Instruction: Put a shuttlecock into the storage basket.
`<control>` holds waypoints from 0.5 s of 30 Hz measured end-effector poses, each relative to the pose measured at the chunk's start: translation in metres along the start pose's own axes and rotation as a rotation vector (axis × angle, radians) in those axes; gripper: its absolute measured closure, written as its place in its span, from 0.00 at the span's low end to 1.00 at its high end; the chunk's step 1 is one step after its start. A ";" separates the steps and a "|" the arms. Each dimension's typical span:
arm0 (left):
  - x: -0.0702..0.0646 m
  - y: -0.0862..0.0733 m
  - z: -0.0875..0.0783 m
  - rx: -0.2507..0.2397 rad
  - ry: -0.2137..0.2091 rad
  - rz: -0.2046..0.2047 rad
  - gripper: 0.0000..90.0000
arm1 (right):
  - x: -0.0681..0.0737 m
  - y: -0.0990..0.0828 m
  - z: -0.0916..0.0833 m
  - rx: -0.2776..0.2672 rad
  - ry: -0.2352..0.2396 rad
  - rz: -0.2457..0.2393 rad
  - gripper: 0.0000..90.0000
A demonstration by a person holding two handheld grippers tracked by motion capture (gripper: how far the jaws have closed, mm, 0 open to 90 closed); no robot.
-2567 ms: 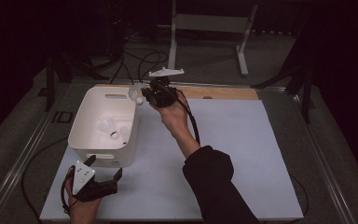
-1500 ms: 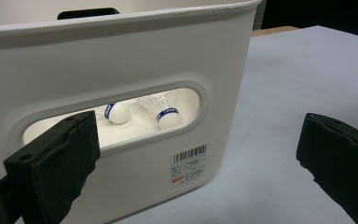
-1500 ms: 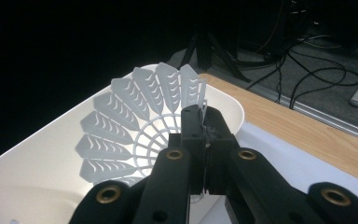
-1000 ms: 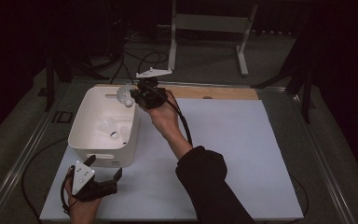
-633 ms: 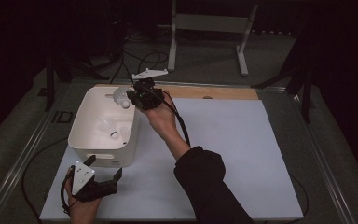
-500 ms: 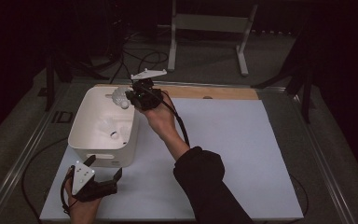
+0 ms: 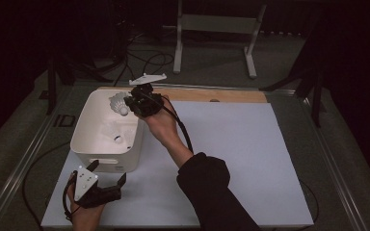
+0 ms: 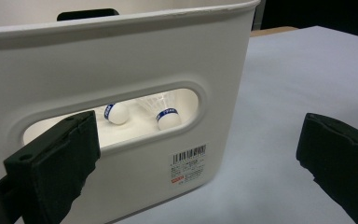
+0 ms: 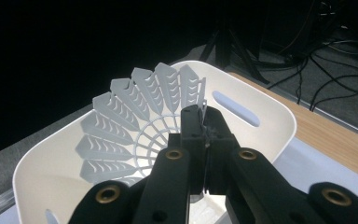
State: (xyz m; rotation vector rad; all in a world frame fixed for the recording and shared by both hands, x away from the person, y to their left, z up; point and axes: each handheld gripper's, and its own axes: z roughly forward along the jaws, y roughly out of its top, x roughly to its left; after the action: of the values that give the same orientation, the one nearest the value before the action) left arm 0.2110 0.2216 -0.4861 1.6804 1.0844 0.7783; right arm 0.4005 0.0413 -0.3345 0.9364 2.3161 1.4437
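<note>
One shuttlecock (image 7: 118,103) sits pinched in your right gripper (image 7: 131,104), white plastic skirt fanned out away from your hand, cork end toward the jaws. It hangs over the far end of the white bin (image 7: 87,126), above the rim and clear of the bin floor. In the right gripper view the skirt (image 9: 135,123) spreads just beyond the jaws, which are pressed together on its edge with almost no gap between them; the bin's far wall with its slot handle (image 9: 235,108) lies behind.

Two more shuttlecocks lie inside the bin. Through the handle cut-out in the near wall, in the left gripper view, you can see their white cork heads with blue bands, one (image 8: 116,113) left of the other (image 8: 169,118). A barcode sticker (image 8: 189,163) is on the bin's near wall under that cut-out.

Your left gripper (image 7: 107,179) rests low on the worktop (image 7: 250,159) just in front of the bin's near wall, jaws spread wide with nothing between them, pointing at that wall.

Bin stands at the left end of the white worktop. A strip of wood (image 7: 217,95) runs along the worktop's far edge, right of the bin. Beyond the bin, cables and a white stand (image 7: 214,29) on the floor.
</note>
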 end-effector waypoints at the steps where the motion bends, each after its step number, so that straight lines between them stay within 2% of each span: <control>1: 0.000 0.000 0.000 0.001 0.000 0.001 0.00 | 0.001 0.000 0.000 0.000 0.002 0.002 0.99; 15: 0.000 0.000 0.000 -0.005 0.001 -0.007 0.00 | 0.014 0.003 0.004 0.001 0.037 -0.019 0.99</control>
State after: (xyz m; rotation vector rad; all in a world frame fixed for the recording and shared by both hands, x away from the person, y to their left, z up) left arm 0.2110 0.2213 -0.4862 1.6719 1.0872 0.7768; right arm 0.3929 0.0536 -0.3322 0.8930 2.3458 1.4640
